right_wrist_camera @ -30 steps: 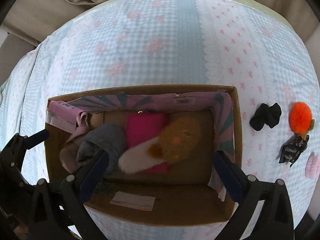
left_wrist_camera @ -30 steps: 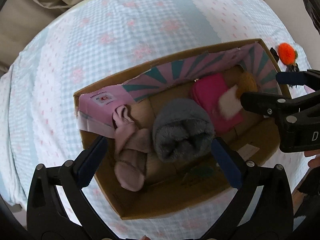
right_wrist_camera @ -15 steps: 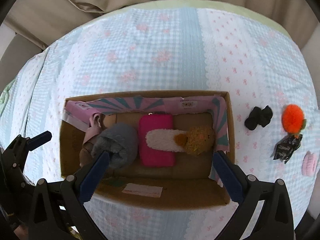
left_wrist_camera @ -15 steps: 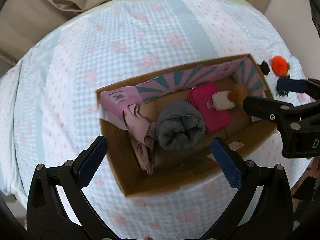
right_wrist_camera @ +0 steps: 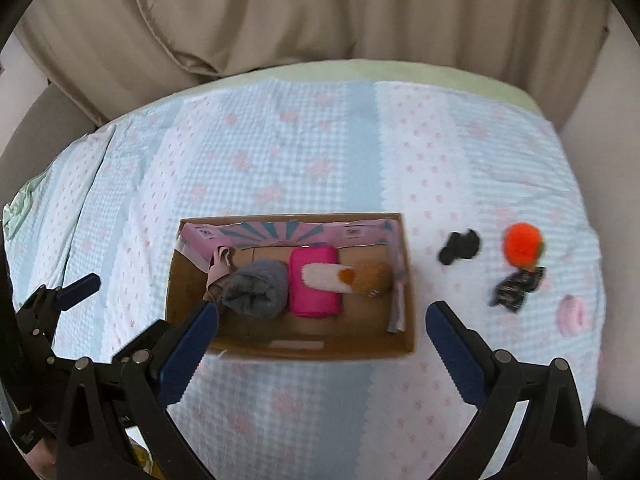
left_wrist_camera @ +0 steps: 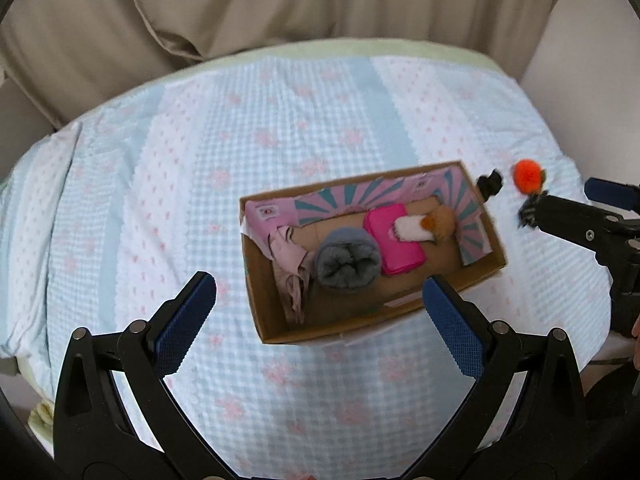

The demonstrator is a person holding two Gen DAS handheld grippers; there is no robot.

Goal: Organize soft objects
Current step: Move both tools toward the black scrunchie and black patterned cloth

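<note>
A cardboard box (right_wrist_camera: 320, 350) (left_wrist_camera: 360, 324) lies on the bed. In it are a pale pink cloth (right_wrist_camera: 219, 268), a grey fluffy roll (right_wrist_camera: 256, 288) (left_wrist_camera: 347, 264), a magenta pouch (right_wrist_camera: 314, 284) (left_wrist_camera: 394, 238) and a white-and-brown plush (right_wrist_camera: 348, 276) (left_wrist_camera: 424, 226). Right of the box lie a black sock (right_wrist_camera: 459, 247), an orange pom-pom (right_wrist_camera: 522, 242), a dark patterned item (right_wrist_camera: 516, 288) and a small pink item (right_wrist_camera: 572, 314). My left gripper (left_wrist_camera: 320, 316) and right gripper (right_wrist_camera: 320, 340) are both open and empty, held above the box's near side.
The bed has a blue-and-white checked cover (right_wrist_camera: 320, 152) with pink flowers. A beige curtain (right_wrist_camera: 304, 12) hangs behind it. The right gripper shows at the right edge of the left wrist view (left_wrist_camera: 592, 232), and the left gripper at the left edge of the right wrist view (right_wrist_camera: 52, 304).
Both grippers have pulled back and up from the box, which now looks smaller. The plush lies settled in the box across the magenta pouch.
</note>
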